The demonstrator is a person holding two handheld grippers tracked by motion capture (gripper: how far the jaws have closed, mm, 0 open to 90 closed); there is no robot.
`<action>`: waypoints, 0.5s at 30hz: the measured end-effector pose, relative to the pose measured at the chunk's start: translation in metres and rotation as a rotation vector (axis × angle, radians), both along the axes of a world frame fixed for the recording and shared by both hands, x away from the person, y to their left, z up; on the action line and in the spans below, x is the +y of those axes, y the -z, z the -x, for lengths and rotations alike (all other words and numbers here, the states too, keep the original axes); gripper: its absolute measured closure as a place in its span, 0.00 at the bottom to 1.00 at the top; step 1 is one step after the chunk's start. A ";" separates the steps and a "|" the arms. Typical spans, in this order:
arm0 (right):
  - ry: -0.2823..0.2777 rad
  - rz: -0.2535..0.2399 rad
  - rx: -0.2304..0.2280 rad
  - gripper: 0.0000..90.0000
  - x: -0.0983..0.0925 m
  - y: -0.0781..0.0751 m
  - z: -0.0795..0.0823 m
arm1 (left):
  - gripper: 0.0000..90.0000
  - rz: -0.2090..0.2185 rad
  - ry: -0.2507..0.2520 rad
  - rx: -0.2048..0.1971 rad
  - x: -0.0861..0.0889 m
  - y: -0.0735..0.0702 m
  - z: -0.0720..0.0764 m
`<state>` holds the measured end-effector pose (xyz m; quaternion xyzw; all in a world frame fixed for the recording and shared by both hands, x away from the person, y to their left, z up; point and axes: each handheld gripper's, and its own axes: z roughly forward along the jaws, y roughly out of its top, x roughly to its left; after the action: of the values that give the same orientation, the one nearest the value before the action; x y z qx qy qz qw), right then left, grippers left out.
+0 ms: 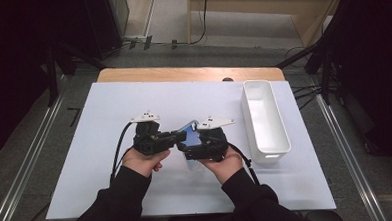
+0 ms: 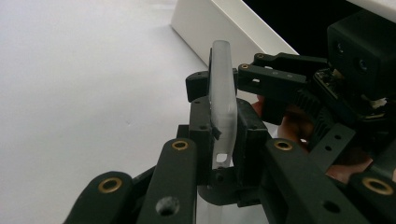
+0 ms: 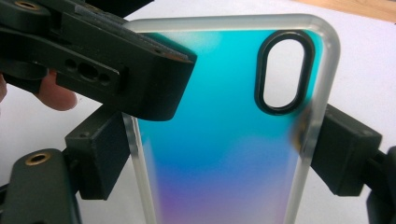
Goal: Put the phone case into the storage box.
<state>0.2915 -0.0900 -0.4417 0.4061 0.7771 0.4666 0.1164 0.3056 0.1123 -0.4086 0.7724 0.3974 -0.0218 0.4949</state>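
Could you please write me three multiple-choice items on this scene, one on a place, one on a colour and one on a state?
1. Where is the white bin?
A. right of the hands
B. left of the hands
C. on the floor

2. What colour is the top of the phone case?
A. red
B. turquoise
C. black

3. How is the phone case held?
A. lying flat on the table
B. inside the bin
C. clamped by the left gripper

Answers: 1 A, it stands at the table's right side; 2 B, turquoise fades to purple; 3 C, the jaws press its faces.
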 end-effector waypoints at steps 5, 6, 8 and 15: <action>-0.004 0.009 0.002 0.16 0.000 -0.002 0.000 | 0.88 0.009 0.000 -0.002 0.001 -0.001 0.000; -0.004 0.009 0.003 0.16 0.000 -0.003 0.000 | 0.88 0.009 0.002 -0.004 0.001 -0.001 0.000; -0.007 0.008 0.003 0.17 0.000 -0.003 -0.001 | 0.88 0.011 0.004 -0.005 0.001 -0.001 0.000; -0.019 0.001 0.012 0.17 -0.002 -0.005 -0.001 | 0.72 0.043 0.027 0.008 0.005 -0.001 -0.004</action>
<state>0.2928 -0.0917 -0.4368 0.4013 0.7819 0.4649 0.1072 0.3095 0.1178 -0.4071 0.7670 0.3882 -0.0399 0.5094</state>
